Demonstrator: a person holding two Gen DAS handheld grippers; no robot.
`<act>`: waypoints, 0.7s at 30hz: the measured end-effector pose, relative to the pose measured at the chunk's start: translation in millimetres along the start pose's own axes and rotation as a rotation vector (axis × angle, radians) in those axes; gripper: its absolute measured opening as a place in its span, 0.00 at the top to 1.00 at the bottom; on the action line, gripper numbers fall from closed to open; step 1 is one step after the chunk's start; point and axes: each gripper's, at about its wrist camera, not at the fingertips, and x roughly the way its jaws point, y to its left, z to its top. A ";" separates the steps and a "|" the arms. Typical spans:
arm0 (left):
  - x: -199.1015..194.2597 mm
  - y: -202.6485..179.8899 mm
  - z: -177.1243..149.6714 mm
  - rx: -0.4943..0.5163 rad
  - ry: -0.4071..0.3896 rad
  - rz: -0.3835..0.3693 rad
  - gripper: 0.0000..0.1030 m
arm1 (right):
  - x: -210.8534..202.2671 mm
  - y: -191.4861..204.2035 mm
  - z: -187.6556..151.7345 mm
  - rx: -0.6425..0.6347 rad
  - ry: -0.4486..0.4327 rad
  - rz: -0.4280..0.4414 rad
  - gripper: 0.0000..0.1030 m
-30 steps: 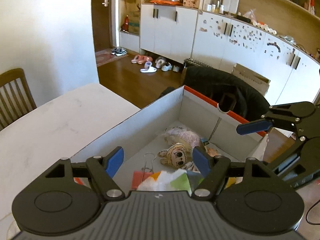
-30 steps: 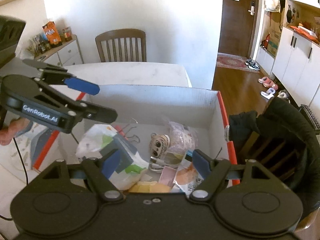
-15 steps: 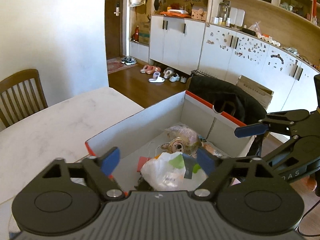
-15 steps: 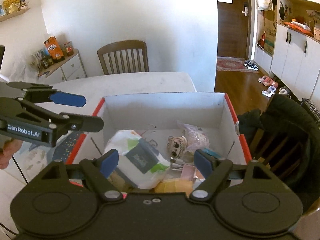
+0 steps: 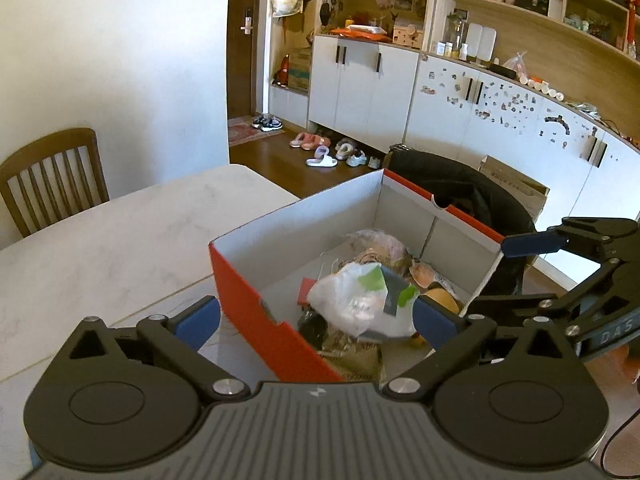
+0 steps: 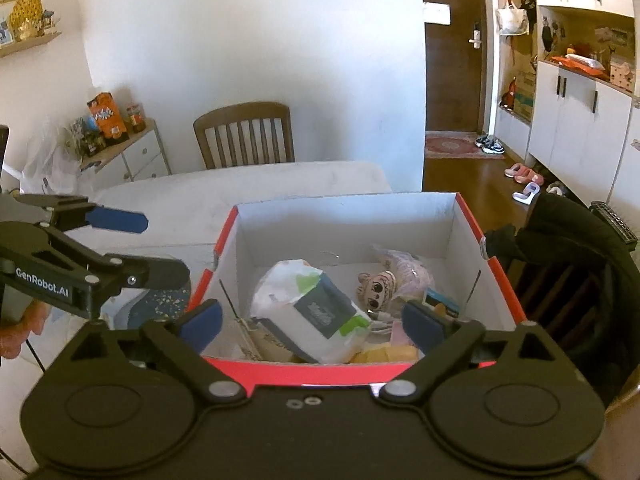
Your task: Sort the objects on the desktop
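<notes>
An open cardboard box, orange-red outside and white inside (image 6: 344,220), stands on the pale marble-look tabletop (image 5: 120,232) and holds the sorted clutter: a white plastic pack of tissues with green patches and a dark label (image 6: 312,312) lies on top of the heap near the front wall, with a small plush doll head with big dark eyes (image 6: 376,286) just beside it and a clear crinkled bag of pinkish stuff (image 6: 404,266) behind that. The left gripper (image 5: 316,320) has its jaws opening, blue pads spread wide on either side of the box's near corner, and nothing is pressed between them; the tissue pack (image 5: 360,300) lies loose in the box beyond. The right gripper (image 6: 312,322) is also opening, its pads wide apart over the front wall of the box and gripping nothing. Only the left wrist view shows the orange outer side wall of the box (image 5: 256,312) and the white cabinets with stickers (image 5: 500,120); only the right wrist view shows the box's full interior, a wooden slat-back chair (image 6: 244,136) squarely behind the table, and a bit of the person's hand (image 6: 16,336) at the left gripper's (image 6: 120,220) handle
</notes>
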 end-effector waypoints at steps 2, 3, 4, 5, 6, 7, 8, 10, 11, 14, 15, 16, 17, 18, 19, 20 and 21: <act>-5.3 1.3 -4.3 0.003 0.000 0.000 0.00 | -3.0 6.4 -1.7 -0.001 -0.007 -0.006 0.01; -8.2 2.6 -6.6 0.000 0.001 -0.004 0.00 | -4.8 10.3 -3.3 -0.004 -0.013 -0.015 0.01; -10.5 3.8 -8.7 -0.002 0.003 -0.006 0.00 | -6.8 13.6 -4.4 -0.005 -0.018 -0.022 0.01; -13.3 4.4 -11.5 -0.004 0.004 -0.008 0.00 | -8.8 16.6 -5.3 -0.002 -0.024 -0.025 0.01; -16.1 5.7 -13.8 -0.007 0.006 -0.012 0.00 | -11.2 18.2 -5.8 0.002 -0.032 -0.028 0.01; -19.0 6.9 -16.3 -0.011 0.006 -0.015 0.00 | -14.2 21.1 -6.6 0.007 -0.043 -0.034 0.01; -21.5 8.2 -18.1 -0.013 0.006 -0.015 0.00 | -17.2 24.5 -7.4 0.008 -0.051 -0.037 0.00; -27.6 9.6 -22.3 -0.018 0.005 -0.019 0.00 | -22.2 30.2 -8.4 0.003 -0.063 -0.050 0.01; -30.1 10.1 -23.9 -0.018 0.003 -0.020 0.00 | -24.8 33.4 -8.8 -0.002 -0.070 -0.057 0.01; -40.1 10.7 -27.2 -0.011 -0.010 -0.009 0.00 | -31.4 41.6 -11.0 -0.002 -0.086 -0.068 0.00; -43.0 10.4 -27.8 -0.007 -0.015 -0.003 0.00 | -33.2 43.4 -11.8 0.005 -0.089 -0.068 0.00; -45.6 10.7 -28.6 -0.007 -0.017 -0.002 0.00 | -35.1 44.7 -12.7 0.012 -0.091 -0.071 0.00; -47.9 12.0 -29.1 -0.009 -0.021 -0.006 0.00 | -36.9 46.0 -13.9 0.019 -0.095 -0.074 0.00; -50.2 12.7 -29.9 -0.012 -0.022 -0.012 0.00 | -38.3 47.0 -15.2 0.025 -0.097 -0.078 0.00; -52.0 13.2 -29.9 -0.014 -0.022 -0.015 0.00 | -39.5 47.7 -16.1 0.035 -0.099 -0.080 0.00; -53.7 13.6 -30.7 -0.014 -0.023 -0.018 0.00 | -40.0 48.1 -17.5 0.043 -0.098 -0.081 0.00; -55.3 13.5 -31.4 -0.009 -0.024 -0.019 0.00 | -40.6 49.0 -18.5 0.050 -0.098 -0.081 0.00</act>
